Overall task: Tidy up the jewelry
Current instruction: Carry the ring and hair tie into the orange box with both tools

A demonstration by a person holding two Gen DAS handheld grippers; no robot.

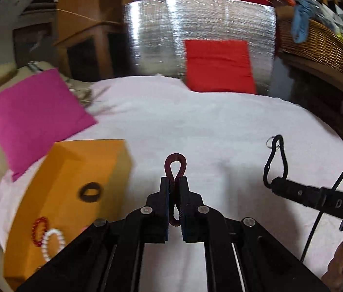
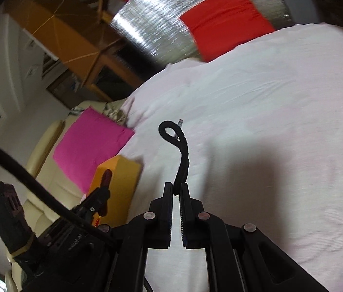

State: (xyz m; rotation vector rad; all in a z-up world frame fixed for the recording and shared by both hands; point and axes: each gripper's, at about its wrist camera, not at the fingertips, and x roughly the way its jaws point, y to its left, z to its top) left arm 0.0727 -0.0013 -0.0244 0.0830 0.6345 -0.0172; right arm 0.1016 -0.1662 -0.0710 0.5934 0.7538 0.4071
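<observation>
Left tool (image 1: pixel 174 181) clamped on dark red bracelet (image 1: pixel 175 165), right tool (image 2: pixel 176 189) on black cord (image 2: pixel 182 155); both lifted clear of bed (image 1: pixel 195 126), probably bound for orange box (image 1: pixel 74 170).

The orange box (image 1: pixel 69 194) is motion-blurred, and its lower corner is covered by the left gripper's frame. The white bead ring (image 1: pixel 54 243) on it is partly covered likewise. The silver panel (image 1: pixel 200 39) and wicker basket (image 1: pixel 315 43) are smeared; the basket's contents cannot be identified. A small metal piece (image 2: pixel 179 122), possibly a clasp, is too small to tell.
</observation>
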